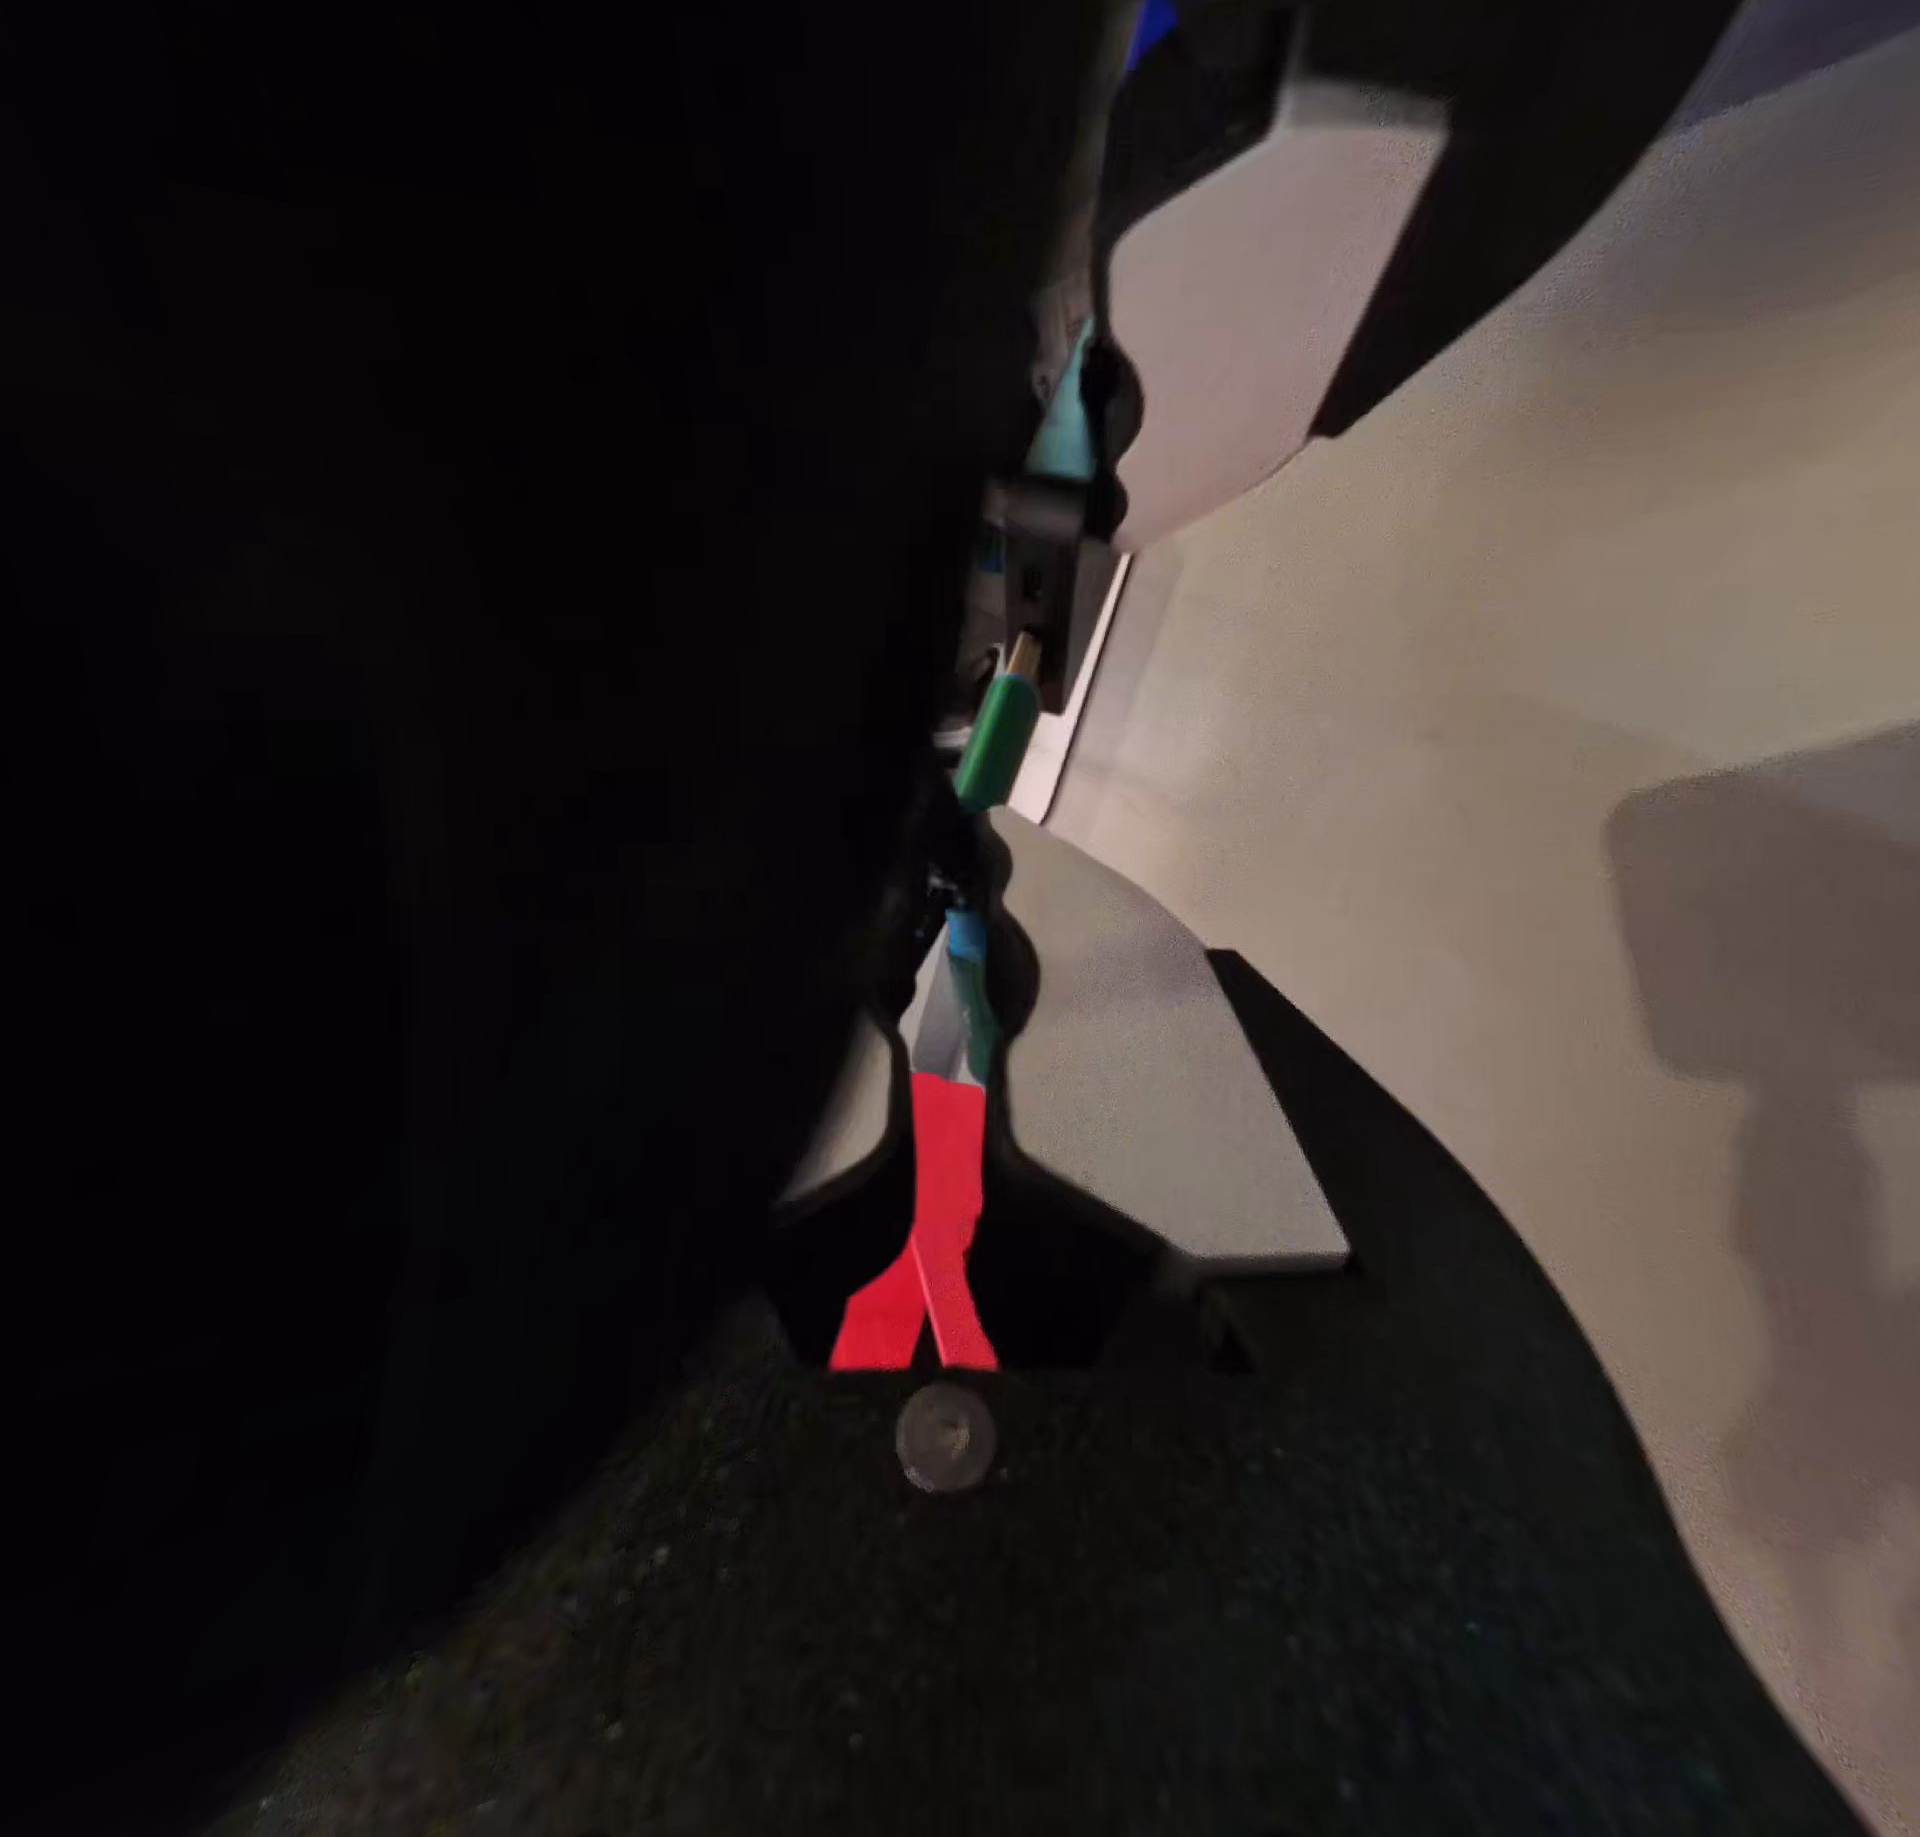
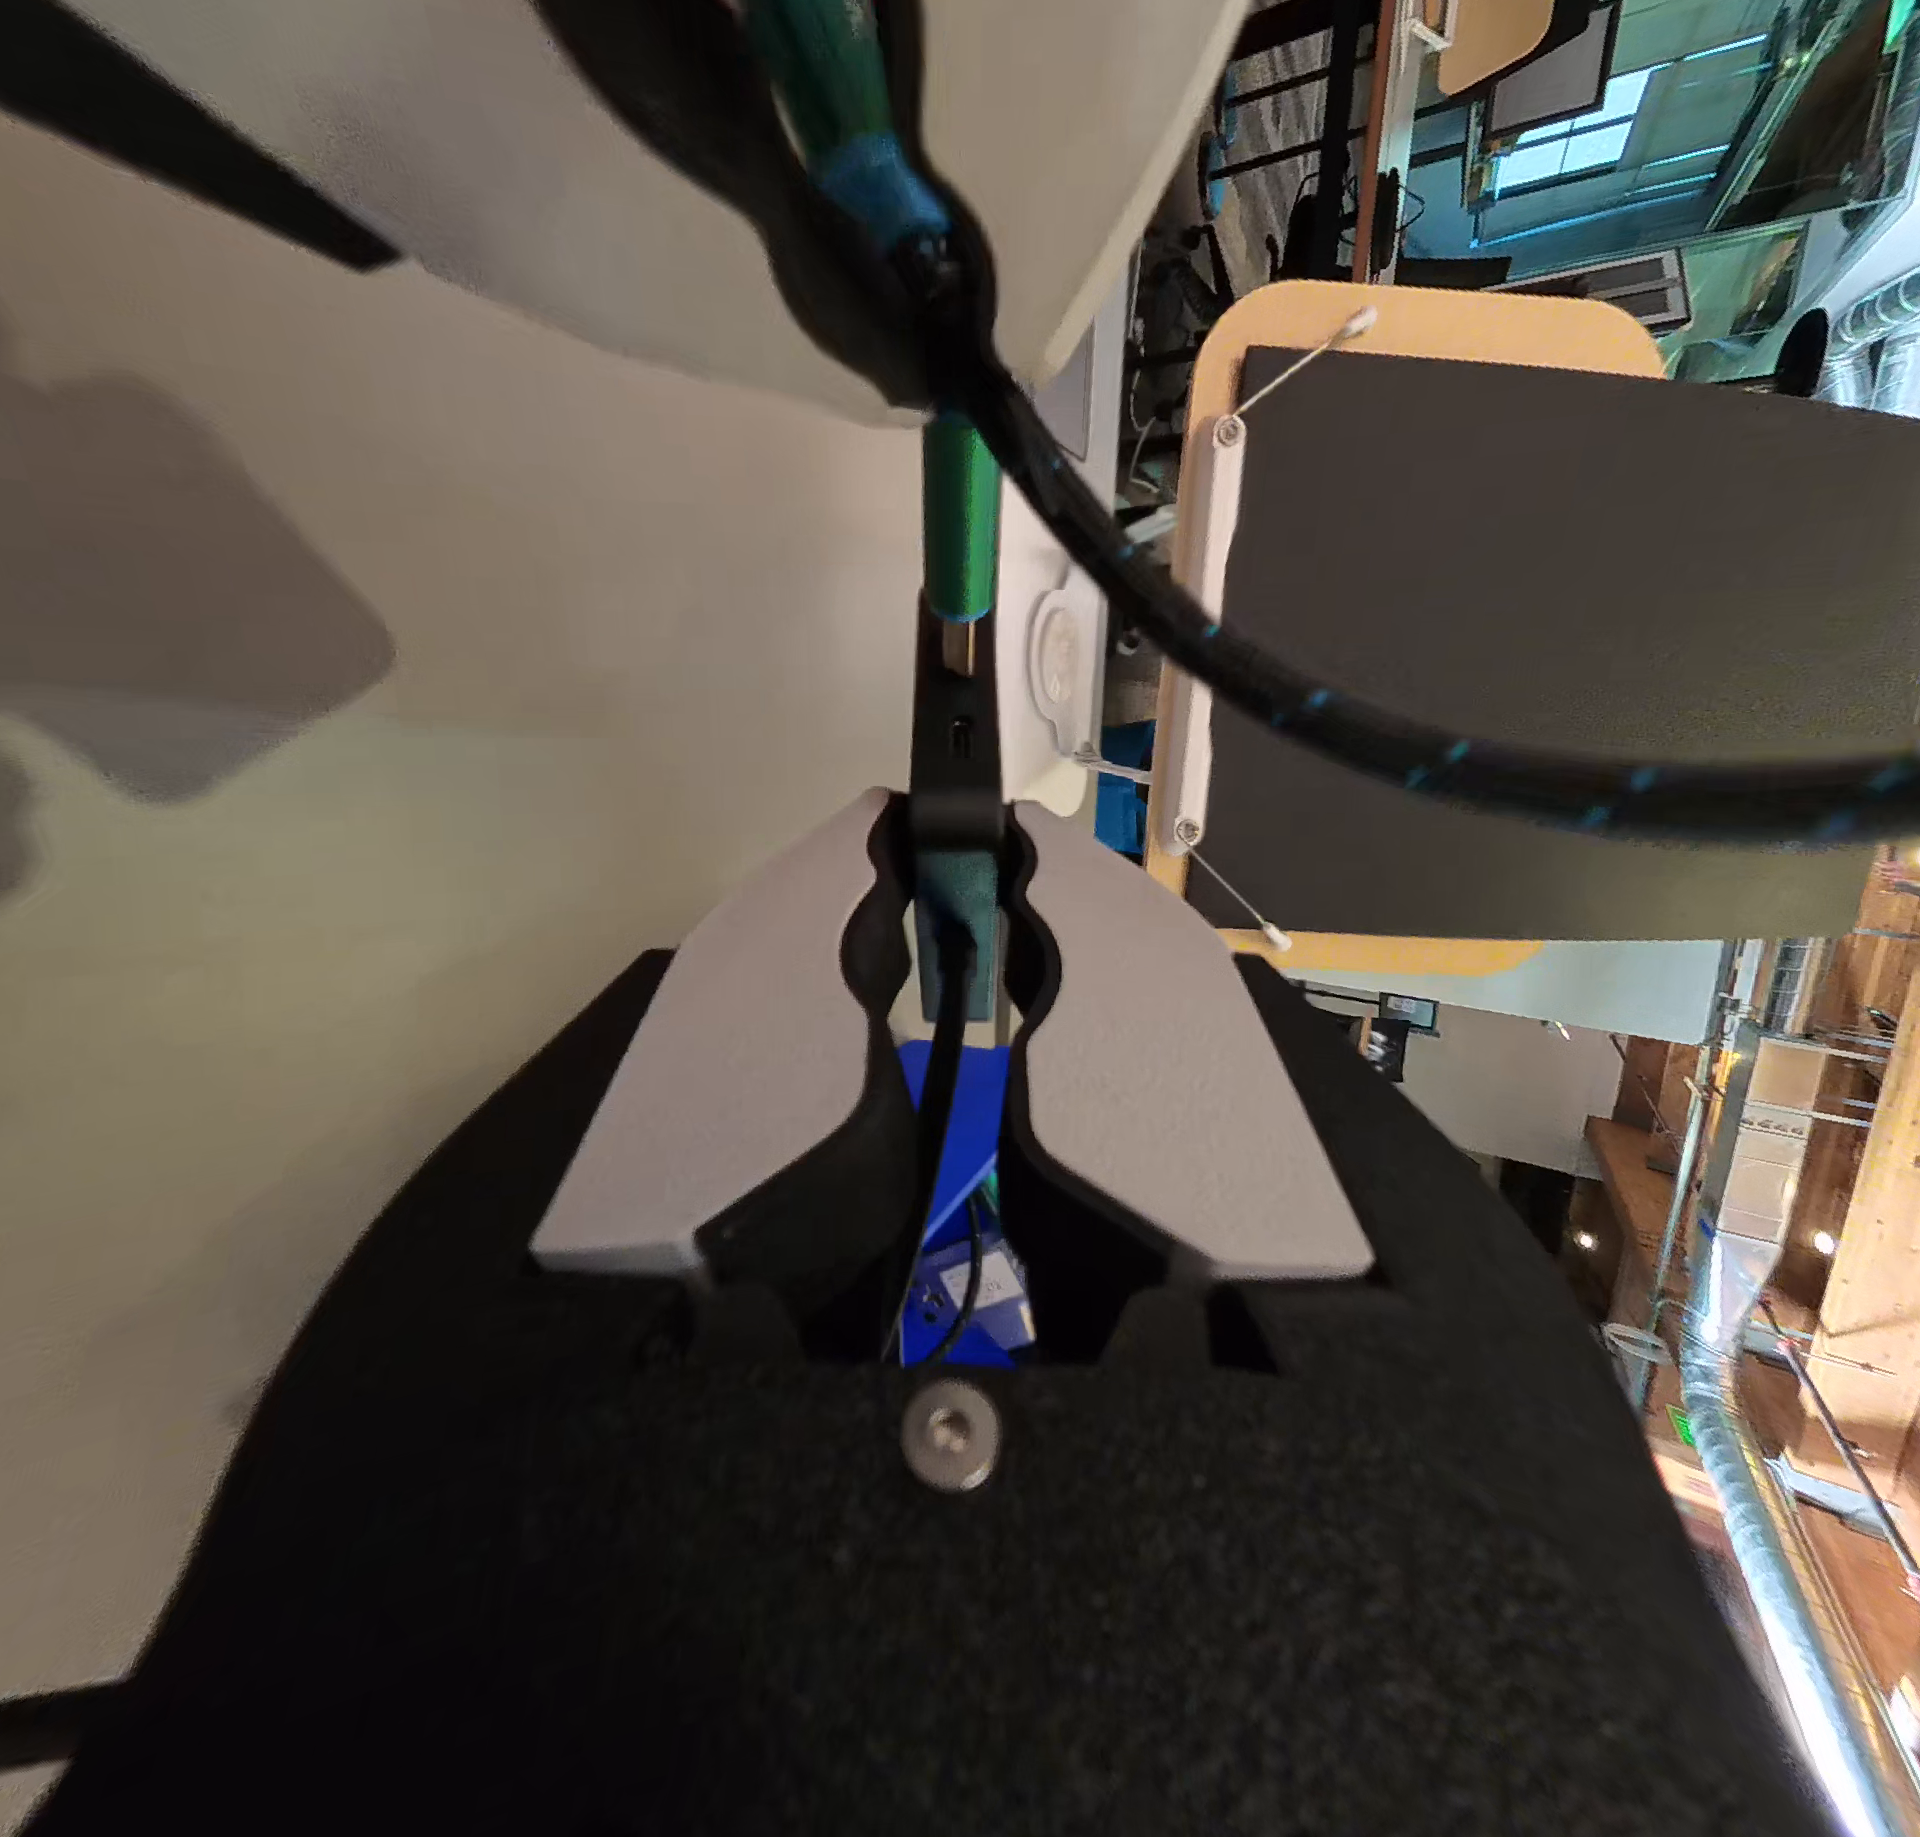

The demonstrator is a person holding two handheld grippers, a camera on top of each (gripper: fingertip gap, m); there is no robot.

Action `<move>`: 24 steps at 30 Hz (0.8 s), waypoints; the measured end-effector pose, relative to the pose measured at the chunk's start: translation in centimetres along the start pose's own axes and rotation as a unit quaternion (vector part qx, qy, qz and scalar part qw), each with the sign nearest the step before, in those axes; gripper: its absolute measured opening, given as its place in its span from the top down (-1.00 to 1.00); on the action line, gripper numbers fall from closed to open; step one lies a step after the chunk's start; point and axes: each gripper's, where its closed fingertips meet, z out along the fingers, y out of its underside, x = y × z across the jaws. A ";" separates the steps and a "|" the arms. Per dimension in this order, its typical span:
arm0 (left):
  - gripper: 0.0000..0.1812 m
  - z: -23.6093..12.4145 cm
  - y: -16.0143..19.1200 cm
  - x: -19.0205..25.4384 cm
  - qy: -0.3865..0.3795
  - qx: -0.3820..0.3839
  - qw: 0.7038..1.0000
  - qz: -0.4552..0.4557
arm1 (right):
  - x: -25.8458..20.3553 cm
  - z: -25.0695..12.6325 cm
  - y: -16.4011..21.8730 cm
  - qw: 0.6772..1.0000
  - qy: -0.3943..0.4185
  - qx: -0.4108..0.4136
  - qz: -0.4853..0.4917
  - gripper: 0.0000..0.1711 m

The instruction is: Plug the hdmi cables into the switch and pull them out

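Note:
My left gripper (image 1: 977, 852) is shut on a green HDMI cable just behind its green plug (image 1: 995, 738). The plug's gold tip (image 1: 1023, 649) meets the edge of the small black switch (image 1: 1039, 582). My right gripper (image 2: 951, 811) is shut on the switch (image 2: 954, 738) and holds it up against the green plug (image 2: 961, 530), whose metal tip (image 2: 958, 644) still shows. I cannot tell how deep it sits in the port. The left gripper (image 2: 914, 260) shows at the top of the right wrist view. The right gripper (image 1: 1086, 416) shows at the top of the left wrist view.
A black braided cable (image 2: 1351, 717) with blue flecks curves off to the right. A thin black lead (image 2: 940, 1112) runs from the switch back between my right fingers, over a blue object (image 2: 961, 1153). The white tabletop (image 2: 623, 592) lies behind. Red tape (image 1: 945, 1216) shows between my left fingers.

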 end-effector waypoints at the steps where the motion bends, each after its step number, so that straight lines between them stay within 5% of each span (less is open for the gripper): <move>1: 0.94 0.0 0.0 0.1 -0.006 0.000 1.000 0.005 | -0.2 0.0 -0.3 1.000 -0.003 0.005 0.003 0.83; 9: 0.93 -0.2 0.0 -0.4 -0.037 0.005 0.999 0.016 | 0.0 -0.1 -1.1 1.000 0.007 0.025 0.007 0.83; 16: 0.92 -0.5 -0.2 -1.6 -0.007 0.055 0.998 -0.025 | 0.2 -2.1 -3.3 0.989 -0.006 0.147 0.026 0.83; 24: 0.92 -1.1 0.5 -1.3 0.006 0.035 0.999 -0.023 | 0.6 -1.0 -1.2 0.996 0.009 0.085 0.020 0.83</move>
